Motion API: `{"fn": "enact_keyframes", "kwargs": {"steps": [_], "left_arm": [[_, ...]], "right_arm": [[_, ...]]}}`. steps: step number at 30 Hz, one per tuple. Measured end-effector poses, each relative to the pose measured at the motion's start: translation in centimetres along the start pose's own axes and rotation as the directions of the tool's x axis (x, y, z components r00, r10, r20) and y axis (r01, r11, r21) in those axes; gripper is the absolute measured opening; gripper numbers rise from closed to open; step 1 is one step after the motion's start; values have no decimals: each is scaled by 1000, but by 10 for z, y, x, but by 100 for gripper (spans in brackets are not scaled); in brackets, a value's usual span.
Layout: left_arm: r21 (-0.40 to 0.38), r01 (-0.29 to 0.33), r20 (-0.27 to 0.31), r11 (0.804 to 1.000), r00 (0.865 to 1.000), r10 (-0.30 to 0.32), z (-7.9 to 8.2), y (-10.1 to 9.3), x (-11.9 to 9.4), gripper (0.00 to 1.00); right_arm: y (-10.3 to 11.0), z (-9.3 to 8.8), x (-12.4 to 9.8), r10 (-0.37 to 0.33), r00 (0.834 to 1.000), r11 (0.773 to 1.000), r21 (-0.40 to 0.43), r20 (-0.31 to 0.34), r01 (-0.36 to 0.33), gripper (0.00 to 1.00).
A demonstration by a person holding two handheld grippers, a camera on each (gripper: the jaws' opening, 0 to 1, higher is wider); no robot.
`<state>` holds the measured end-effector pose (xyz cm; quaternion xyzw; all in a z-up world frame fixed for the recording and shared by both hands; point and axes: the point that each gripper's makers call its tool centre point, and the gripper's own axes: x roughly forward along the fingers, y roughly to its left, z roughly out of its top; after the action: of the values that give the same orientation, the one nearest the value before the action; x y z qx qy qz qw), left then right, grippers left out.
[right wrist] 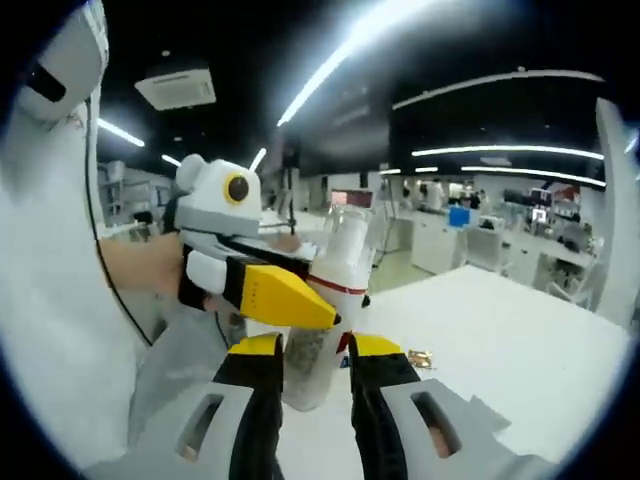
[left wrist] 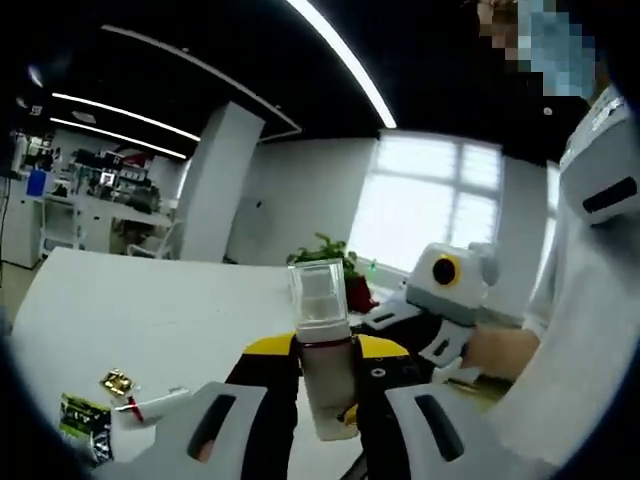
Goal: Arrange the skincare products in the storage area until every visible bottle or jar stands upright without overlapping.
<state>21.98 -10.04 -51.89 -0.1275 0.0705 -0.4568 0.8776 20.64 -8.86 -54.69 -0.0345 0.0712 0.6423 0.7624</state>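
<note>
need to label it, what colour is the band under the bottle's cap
Dark red band on the bottle, clearest in the left gripper view.

A broad white worktop spreads out in the left gripper view, and its pale surface shows again in the right gripper view. On it, in the left gripper view, a small gold-coloured packet lies flat. Just beside that packet sits a dark green sachet, and next to the sachet a white tube with a red marking. In the right gripper view a small gold packet rests on the white surface.
</note>
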Motion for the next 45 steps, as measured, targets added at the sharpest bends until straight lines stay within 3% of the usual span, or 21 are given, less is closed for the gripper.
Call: {"fn": "enact_keyframes", "kwargs": {"steps": [1,3,6,11,13,19,23,27,30,33,36,37,38,41,43,45], "left_arm": [[8,45,-6,999,999,-45,1,-5,-2,16],[-6,126,-14,992,992,-126,4,-16,-6,15],[16,189,-39,982,981,-189,2,-24,-10,15],[-11,271,30,962,962,-271,17,-36,-14,15],[-27,323,65,946,945,-321,23,-44,-16,15],[-26,354,78,935,933,-351,29,-46,-20,14],[-16,348,79,937,935,-346,30,-44,-18,14],[12,331,35,944,943,-331,22,-40,-16,14],[8,295,12,955,955,-295,16,-34,-12,15],[-32,227,-9,973,974,-227,10,-23,-7,16],[-33,139,-27,990,990,-140,2,-6,3,17],[-27,81,-36,996,996,-82,-1,3,7,18],[-33,37,-46,999,998,-39,-4,9,10,18],[-46,-92,-63,995,994,89,-12,26,20,19],[-34,-193,-67,981,979,191,-16,39,26,19],[-18,-246,-66,969,968,244,-17,41,28,18]], "right_arm": [[3,1,-1,16,1000,1000,10,7,-16,24],[12,12,-7,112,990,989,92,81,-120,23],[14,27,-13,160,974,973,139,158,-183,21],[29,27,-13,247,964,962,99,100,-257,22],[35,24,-9,268,961,956,102,72,-274,26],[44,36,-8,281,951,949,108,126,-295,20],[43,36,-6,248,961,959,106,120,-261,19],[42,29,-5,207,975,972,93,76,-213,18],[41,23,-5,175,983,979,96,54,-179,18],[17,10,-2,97,995,991,92,4,-97,18],[0,-3,3,-10,999,994,107,-38,14,18],[-10,-8,4,-77,995,990,110,-63,83,18],[-13,-10,4,-97,993,988,110,-73,104,18],[-30,-21,6,-230,963,968,71,-137,241,18],[-40,-28,7,-324,928,943,18,-184,333,18],[-46,-32,6,-382,902,922,-18,-200,387,18]]}}
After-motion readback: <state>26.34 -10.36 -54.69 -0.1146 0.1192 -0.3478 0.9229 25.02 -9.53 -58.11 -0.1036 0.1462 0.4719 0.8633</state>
